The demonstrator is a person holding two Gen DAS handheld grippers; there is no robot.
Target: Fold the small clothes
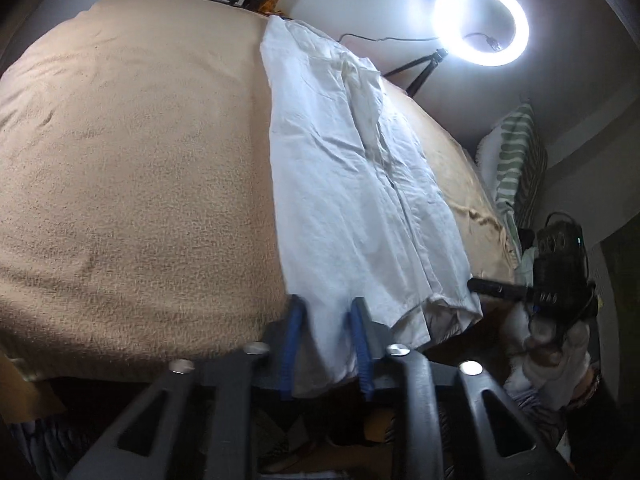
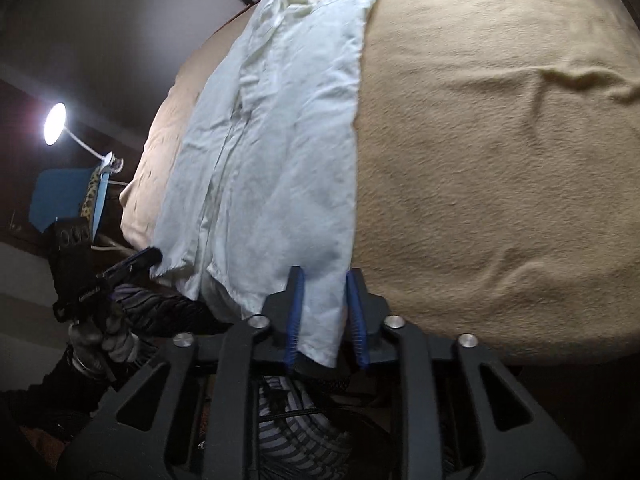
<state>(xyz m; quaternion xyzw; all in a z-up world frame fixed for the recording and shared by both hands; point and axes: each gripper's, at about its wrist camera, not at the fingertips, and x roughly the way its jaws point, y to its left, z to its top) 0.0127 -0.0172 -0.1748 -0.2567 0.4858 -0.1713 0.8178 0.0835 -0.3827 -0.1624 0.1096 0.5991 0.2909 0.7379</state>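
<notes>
A white garment (image 1: 352, 176) lies stretched lengthwise on a tan blanket (image 1: 132, 168), its near end hanging over the front edge. My left gripper (image 1: 326, 308) has its blue-padded jaws on either side of the near left corner of the garment, with cloth between them. My right gripper (image 2: 323, 280) has its jaws on either side of the near right corner of the garment (image 2: 276, 128), cloth between them too. The right gripper also shows in the left wrist view (image 1: 480, 285), at the garment's other corner. The left gripper shows in the right wrist view (image 2: 150, 257).
A lit ring light (image 1: 482, 23) on a tripod stands behind the bed. A green striped pillow (image 1: 516, 160) lies at the right. A desk lamp (image 2: 54, 124) and a blue chair (image 2: 60, 200) stand left of the bed. The tan blanket (image 2: 500, 168) spreads wide beside the garment.
</notes>
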